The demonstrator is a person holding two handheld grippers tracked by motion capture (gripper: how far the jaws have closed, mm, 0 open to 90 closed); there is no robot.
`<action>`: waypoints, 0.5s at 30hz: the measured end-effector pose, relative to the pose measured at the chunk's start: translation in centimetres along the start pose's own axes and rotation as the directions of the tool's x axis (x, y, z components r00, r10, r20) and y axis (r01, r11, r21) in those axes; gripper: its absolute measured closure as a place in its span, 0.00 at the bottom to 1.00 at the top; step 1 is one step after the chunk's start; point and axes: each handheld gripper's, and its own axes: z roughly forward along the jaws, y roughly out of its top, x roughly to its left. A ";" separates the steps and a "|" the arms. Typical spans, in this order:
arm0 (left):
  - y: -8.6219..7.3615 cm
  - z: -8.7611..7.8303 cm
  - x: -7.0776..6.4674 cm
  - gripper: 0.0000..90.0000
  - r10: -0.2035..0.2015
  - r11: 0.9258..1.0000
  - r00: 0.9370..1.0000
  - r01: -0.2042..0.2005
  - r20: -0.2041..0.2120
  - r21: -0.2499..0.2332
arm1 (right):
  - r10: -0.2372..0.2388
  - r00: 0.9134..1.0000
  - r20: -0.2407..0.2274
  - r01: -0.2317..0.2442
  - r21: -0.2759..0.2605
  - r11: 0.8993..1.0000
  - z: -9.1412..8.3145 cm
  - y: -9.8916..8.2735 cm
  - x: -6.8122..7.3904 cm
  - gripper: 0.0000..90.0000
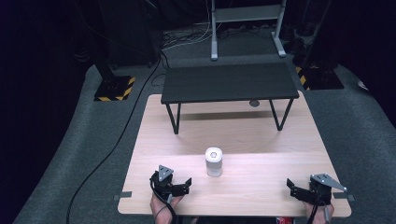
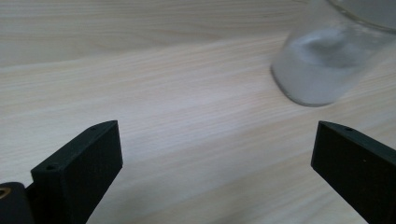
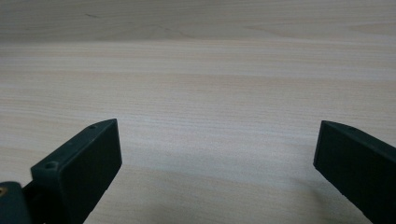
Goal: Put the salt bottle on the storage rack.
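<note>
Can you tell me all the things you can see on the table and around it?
Jar: one, clear with a white lid, upright on the near middle of the table.
Small shelf: one, black with thin legs, standing on the far half of the table.
Table: one, light wood.
Cable: one, black, trailing across the grey floor left of the table.
Striped bases: two, yellow and black, on the floor at far left and far right.
Metal frame: one, grey, on the floor behind the table.
Left tool: one, black, open, near edge, left of the jar.
Right tool: one, black, open, near right corner.
</note>
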 end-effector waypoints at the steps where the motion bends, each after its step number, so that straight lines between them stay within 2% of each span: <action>1: -0.3 0.0 -0.4 0.01 0.000 1.000 1.000 0.000 0.003 -0.009 | -0.005 1.000 0.004 0.005 0.000 1.000 0.0 0.0 0.1 0.00; 5: -0.8 0.1 -2.1 0.01 0.007 1.000 1.000 -0.007 0.013 -0.029 | 0.004 1.000 0.005 -0.004 -0.005 1.000 -0.1 -0.1 0.1 0.00; 9: -0.7 0.8 -3.3 0.01 0.009 0.999 0.999 -0.007 0.045 -0.032 | 0.006 1.000 0.002 -0.006 -0.009 1.000 -0.1 -0.2 0.0 0.01; 15: 0.1 2.3 -5.3 0.01 0.033 0.999 0.997 -0.031 0.073 -0.016 | 0.008 1.000 -0.005 -0.008 -0.015 1.000 -0.1 -0.4 -0.1 0.01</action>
